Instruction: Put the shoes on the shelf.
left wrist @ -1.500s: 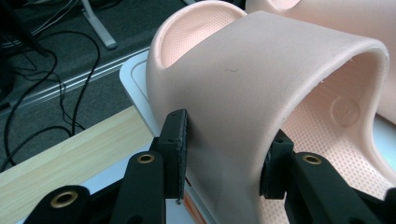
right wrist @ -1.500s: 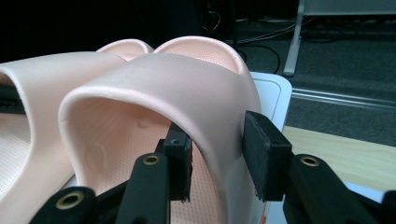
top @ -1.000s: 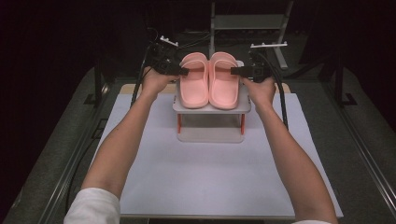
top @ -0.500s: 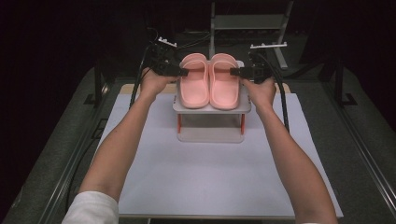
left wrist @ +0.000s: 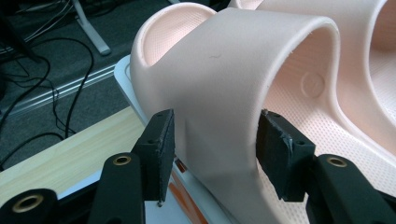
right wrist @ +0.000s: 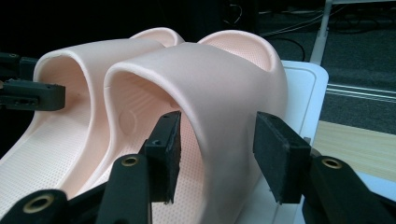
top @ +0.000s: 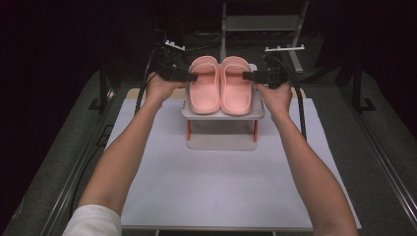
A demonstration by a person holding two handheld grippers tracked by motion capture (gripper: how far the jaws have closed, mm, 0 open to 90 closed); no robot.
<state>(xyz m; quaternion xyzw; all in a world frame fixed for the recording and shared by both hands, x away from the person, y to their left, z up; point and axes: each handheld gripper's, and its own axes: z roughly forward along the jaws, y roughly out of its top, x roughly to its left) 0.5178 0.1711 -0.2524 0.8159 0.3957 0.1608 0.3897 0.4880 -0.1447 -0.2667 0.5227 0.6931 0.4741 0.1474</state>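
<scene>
Unbranded pink slippers (top: 220,86) on rack (top: 222,114)

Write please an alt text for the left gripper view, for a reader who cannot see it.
The left gripper has its two black jaws on either side of the strap of a pink slipper; they have just been opening and no longer squeeze it. The slipper rests on a white rack, with a wooden board and dark cables behind.

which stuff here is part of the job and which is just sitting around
In the job:
- left slipper
- right slipper
- white rack they sit on
- left gripper, jaws just opened, strap between them
- right gripper, likewise

Lying about:
- white mat
- floor cables
- metal stand
</scene>
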